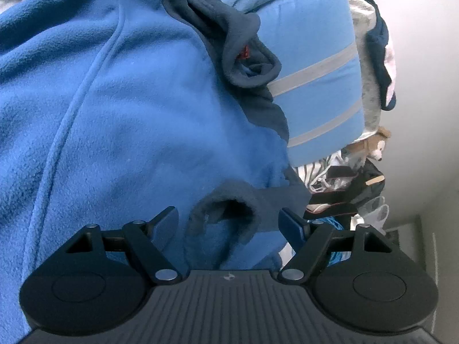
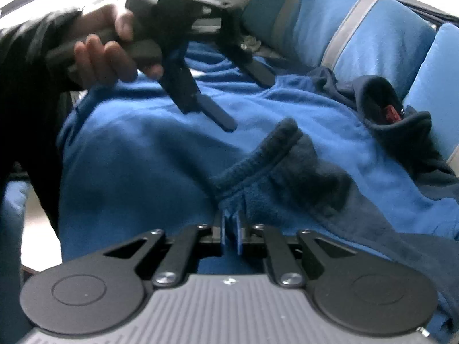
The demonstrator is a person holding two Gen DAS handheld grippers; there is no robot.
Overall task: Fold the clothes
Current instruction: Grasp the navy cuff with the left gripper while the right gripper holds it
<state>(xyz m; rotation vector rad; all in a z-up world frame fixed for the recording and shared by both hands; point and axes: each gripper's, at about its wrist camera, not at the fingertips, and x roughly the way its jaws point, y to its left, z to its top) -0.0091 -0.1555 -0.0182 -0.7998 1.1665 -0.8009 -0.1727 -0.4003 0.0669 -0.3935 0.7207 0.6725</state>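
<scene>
A blue fleece jacket [image 1: 129, 114] with a navy collar [image 1: 243, 57] lies spread out in front of me. In the left wrist view its navy sleeve cuff [image 1: 226, 212] gapes just past my left gripper [image 1: 229, 223], which is open and holds nothing. The right wrist view shows the same jacket [image 2: 143, 157], and my right gripper [image 2: 231, 230] has its jaws nearly together on a bunched pleat of the sleeve just below the navy cuff [image 2: 266, 154]. A hand [image 2: 109, 54] holds the left gripper [image 2: 241, 97] open above the jacket's body.
A light blue cushion with grey stripes [image 1: 315, 71] stands behind the collar, also seen in the right wrist view [image 2: 358, 28]. A heap of mixed clothes [image 1: 344, 189] and a small plush toy [image 1: 375, 149] lie to the right. A dark sleeve [image 2: 25, 114] fills the left edge.
</scene>
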